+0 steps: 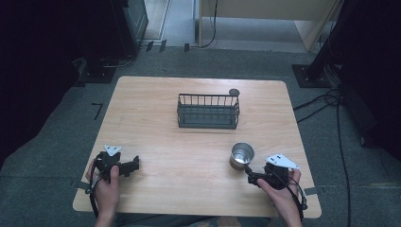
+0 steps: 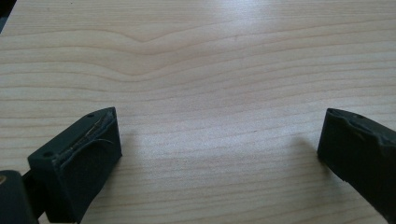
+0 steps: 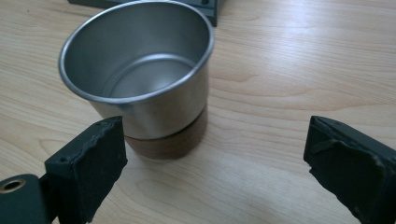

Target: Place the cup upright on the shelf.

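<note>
Right gripper view: right gripper [image 3: 212, 168] jaws wide, empty | steel cup [image 3: 137, 70] just ahead, nearer one jaw, likely pre-grasp | left gripper [image 2: 219, 154] jaws wide, idle over bare table [image 2: 196, 60].

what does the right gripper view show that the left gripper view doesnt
Only the right gripper view has the steel cup, upright and empty on a brown base, just beyond the right gripper and nearer its left-hand jaw, plus a dark corner of the wire basket behind it. Only the left gripper view has bare wood between and beyond the jaws of the left gripper. Both share the wooden table and a pair of black jaws spread wide, holding nothing.
</note>
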Demonstrator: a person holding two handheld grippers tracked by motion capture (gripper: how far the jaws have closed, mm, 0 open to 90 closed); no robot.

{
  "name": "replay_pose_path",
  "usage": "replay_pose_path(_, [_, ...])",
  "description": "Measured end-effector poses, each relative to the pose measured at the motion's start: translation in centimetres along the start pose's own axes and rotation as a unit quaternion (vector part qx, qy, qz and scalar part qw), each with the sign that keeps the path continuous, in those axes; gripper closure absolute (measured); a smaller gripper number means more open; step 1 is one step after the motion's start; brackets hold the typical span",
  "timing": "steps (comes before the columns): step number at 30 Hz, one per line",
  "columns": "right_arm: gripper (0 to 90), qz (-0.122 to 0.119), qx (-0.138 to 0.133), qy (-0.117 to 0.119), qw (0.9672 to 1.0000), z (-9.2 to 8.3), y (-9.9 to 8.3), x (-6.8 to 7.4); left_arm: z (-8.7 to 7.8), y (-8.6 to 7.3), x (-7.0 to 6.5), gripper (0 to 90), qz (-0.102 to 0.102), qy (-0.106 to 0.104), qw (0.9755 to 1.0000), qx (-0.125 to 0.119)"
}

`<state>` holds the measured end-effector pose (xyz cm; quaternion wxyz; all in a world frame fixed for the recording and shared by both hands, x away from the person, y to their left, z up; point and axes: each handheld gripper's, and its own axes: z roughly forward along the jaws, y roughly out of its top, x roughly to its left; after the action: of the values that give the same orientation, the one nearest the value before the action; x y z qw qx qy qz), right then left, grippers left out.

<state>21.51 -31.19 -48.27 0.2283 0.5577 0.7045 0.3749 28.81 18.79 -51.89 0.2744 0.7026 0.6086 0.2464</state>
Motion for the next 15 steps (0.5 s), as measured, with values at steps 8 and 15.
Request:
replay_pose_path(8, [5.5, -0.012, 0.005, 0.013, 0.9998, 0.8, 0.4, 1.0, 0.0, 0.0, 0.0, 0.0, 0.000, 0.000, 1.0000, 0.000])
replay_pose_path(15, [5.7, -0.012, 0.002, 0.022, 0.9997, 1.7, 0.9, 1.5, 0.0, 0.0, 0.0, 0.0, 0.000, 0.000, 1.0000, 0.000])
